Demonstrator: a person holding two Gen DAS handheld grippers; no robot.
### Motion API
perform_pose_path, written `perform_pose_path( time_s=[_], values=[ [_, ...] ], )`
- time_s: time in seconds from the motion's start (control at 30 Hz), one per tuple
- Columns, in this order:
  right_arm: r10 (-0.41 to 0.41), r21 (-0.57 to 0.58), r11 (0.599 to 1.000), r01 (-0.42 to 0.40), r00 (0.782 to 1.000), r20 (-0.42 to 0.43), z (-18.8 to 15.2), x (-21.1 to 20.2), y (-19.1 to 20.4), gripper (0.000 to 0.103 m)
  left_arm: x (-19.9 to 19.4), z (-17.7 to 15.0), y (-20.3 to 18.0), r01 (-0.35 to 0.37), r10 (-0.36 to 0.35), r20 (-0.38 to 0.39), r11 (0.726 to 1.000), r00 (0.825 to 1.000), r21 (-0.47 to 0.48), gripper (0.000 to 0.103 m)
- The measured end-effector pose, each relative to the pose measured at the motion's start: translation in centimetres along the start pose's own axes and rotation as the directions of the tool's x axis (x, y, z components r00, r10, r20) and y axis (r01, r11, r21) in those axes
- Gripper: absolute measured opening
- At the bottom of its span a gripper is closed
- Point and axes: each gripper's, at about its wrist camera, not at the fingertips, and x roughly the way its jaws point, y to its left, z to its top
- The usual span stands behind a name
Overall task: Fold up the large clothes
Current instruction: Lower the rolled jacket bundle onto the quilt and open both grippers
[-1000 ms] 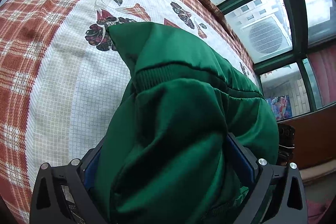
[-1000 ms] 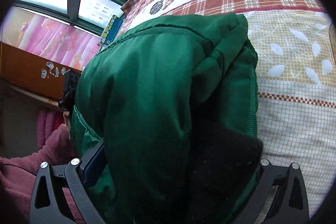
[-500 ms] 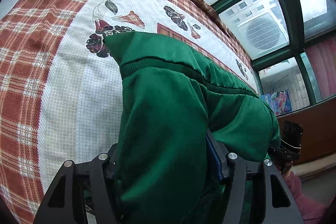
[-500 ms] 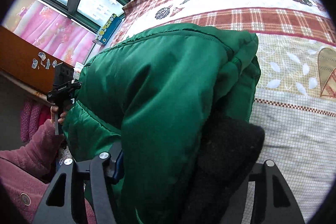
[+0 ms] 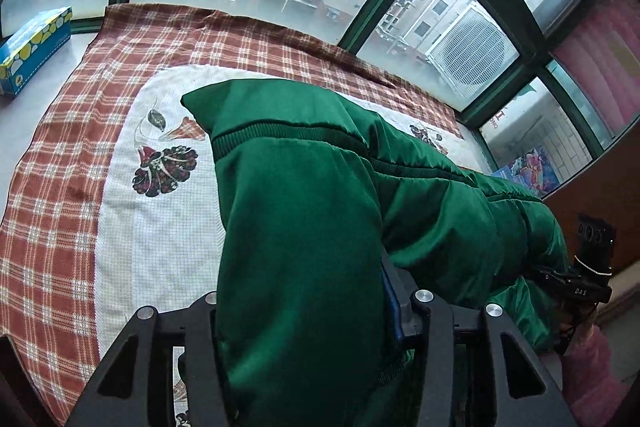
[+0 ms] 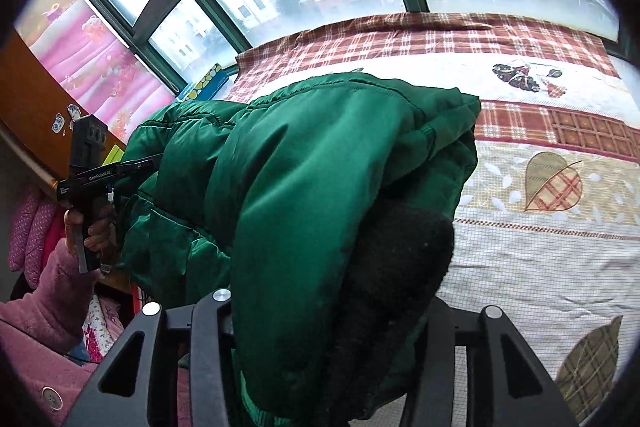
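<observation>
In the left wrist view, the left hand-held gripper (image 5: 308, 311) has just been closing and now pinches a thick bunch of the green jacket (image 5: 320, 211) between its fingers, where a second ago the cloth sat loosely in a wide-spread jaw. The jacket has come up off the bed (image 5: 80, 187): more of the plaid cover and the window show now, and only the far end of the garment looks to reach the flowered panel (whether it touches there I cannot tell). In the right wrist view, the right hand-held gripper (image 6: 328, 323) has likewise been closing and clamps green cloth together with the black fleece lining (image 6: 392, 267); the jacket (image 6: 304, 163) hangs between the two tools, above the bed (image 6: 560, 267), with the left tool visible at its other end. By my reading the grasp is done and the lift is under way, so the fold itself is probably next.
</observation>
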Motion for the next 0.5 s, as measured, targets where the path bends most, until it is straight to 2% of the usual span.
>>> perform_pose_path(
  time_s=[0.13,0.23,0.37,0.5],
  values=[
    [-0.063,-0.008,0.998,0.063,0.997,0.039,2.2,-2.6,-1.5,0.051,2.3,4.1,-4.3,0.026,-0.025,-0.018,0.999,1.0,0.024,0.052],
    [-0.117,-0.024,0.993,0.118,0.991,0.064,4.5,-4.2,-3.0,0.051,5.4,7.6,-6.8,0.049,-0.048,-0.05,0.999,0.998,0.015,0.052],
    [-0.192,-0.028,0.98,0.196,0.977,0.091,7.7,-5.4,-5.5,0.051,9.8,11.8,-10.3,0.062,-0.059,-0.073,0.997,0.996,0.048,0.052],
    [-0.235,-0.022,0.971,0.239,0.965,0.114,10.5,-5.8,-8.2,0.051,14.3,16.0,-13.0,0.063,-0.057,-0.085,0.996,0.995,0.068,0.052]
  ],
)
